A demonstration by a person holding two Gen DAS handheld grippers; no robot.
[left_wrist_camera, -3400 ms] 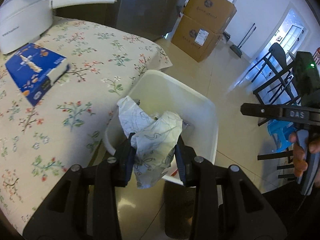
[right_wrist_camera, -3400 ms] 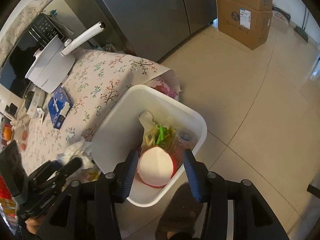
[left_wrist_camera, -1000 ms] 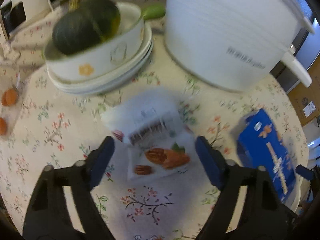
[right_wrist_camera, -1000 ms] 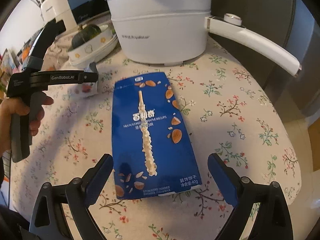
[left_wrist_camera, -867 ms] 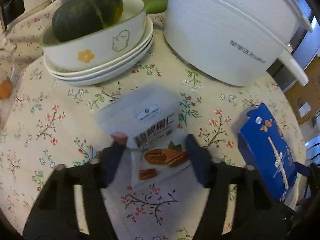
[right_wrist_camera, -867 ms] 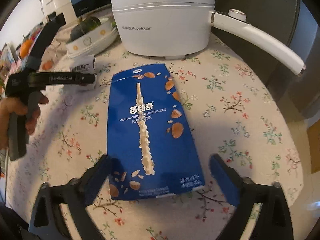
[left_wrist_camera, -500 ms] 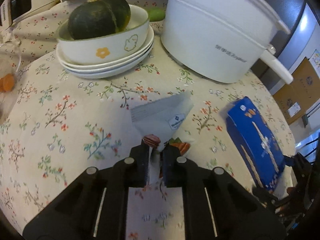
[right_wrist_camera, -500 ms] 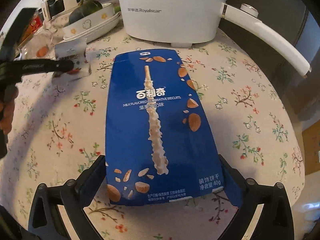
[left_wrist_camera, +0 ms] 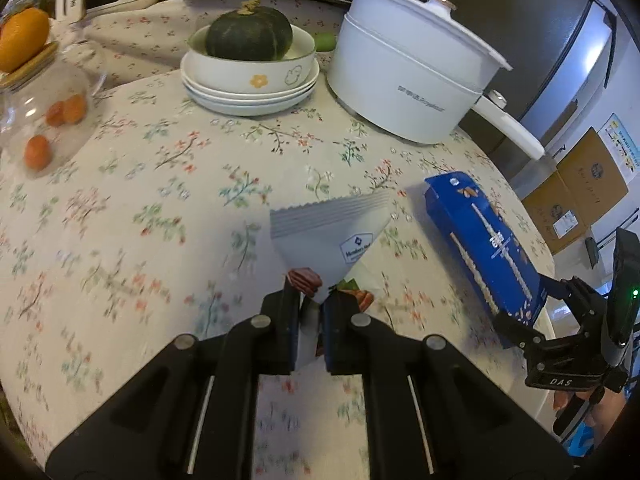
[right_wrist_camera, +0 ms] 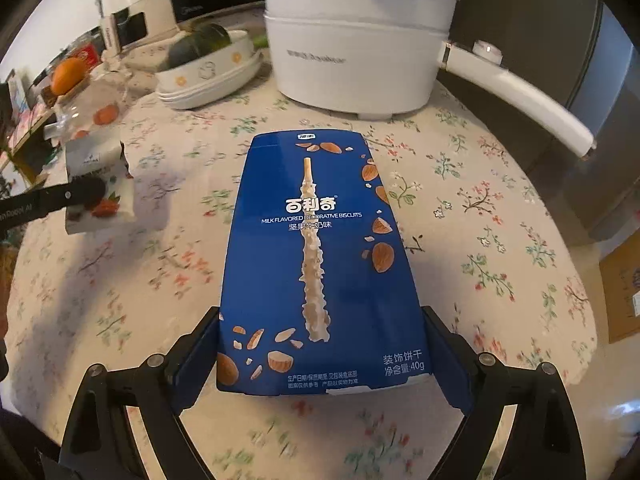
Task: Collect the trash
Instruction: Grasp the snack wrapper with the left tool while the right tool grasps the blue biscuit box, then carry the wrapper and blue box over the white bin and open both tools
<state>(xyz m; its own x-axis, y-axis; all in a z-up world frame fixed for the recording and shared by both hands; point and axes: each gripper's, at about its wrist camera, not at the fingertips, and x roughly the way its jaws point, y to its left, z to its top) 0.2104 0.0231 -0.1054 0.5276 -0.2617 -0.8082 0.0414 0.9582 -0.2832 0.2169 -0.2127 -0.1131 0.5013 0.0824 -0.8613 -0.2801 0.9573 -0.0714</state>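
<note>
Since half a second ago the left gripper (left_wrist_camera: 311, 312) has raised the nut packet (left_wrist_camera: 332, 236) a little higher off the worktop (left_wrist_camera: 140, 208), and the right gripper (right_wrist_camera: 322, 356) has drawn in on the blue box (right_wrist_camera: 320, 264), its fingers (right_wrist_camera: 200, 344) now against the box's two long sides. In the left wrist view, the left fingers (left_wrist_camera: 286, 320) are nearly together, pinching the lower end of the one packet, whose serrated top edge fans out above them over the floral cloth. One blue box (left_wrist_camera: 486, 246) lies to the right near the worktop's edge, with the right gripper (left_wrist_camera: 532, 320) at its near end. Behind stand one white pot (left_wrist_camera: 412, 84) with a long handle, a stack of three dishes (left_wrist_camera: 250, 80) with one dark green squash (left_wrist_camera: 250, 34) in the top bowl, one orange (left_wrist_camera: 22, 38) on a wooden lid at far left, and three small orange fruits (left_wrist_camera: 52, 128) under clear plastic. Two cardboard boxes (left_wrist_camera: 576, 200) sit on the floor at right. In the right wrist view, the box lies flat on the cloth, lengthwise away from the camera, its near end between the widely spread fingers, one at each side; whether they are pressing firmly I cannot tell. At left the left gripper (right_wrist_camera: 86, 194) holds the packet (right_wrist_camera: 98, 184) clear of the cloth. The pot (right_wrist_camera: 356, 44) and the dishes (right_wrist_camera: 208, 76) stand beyond the box.
</note>
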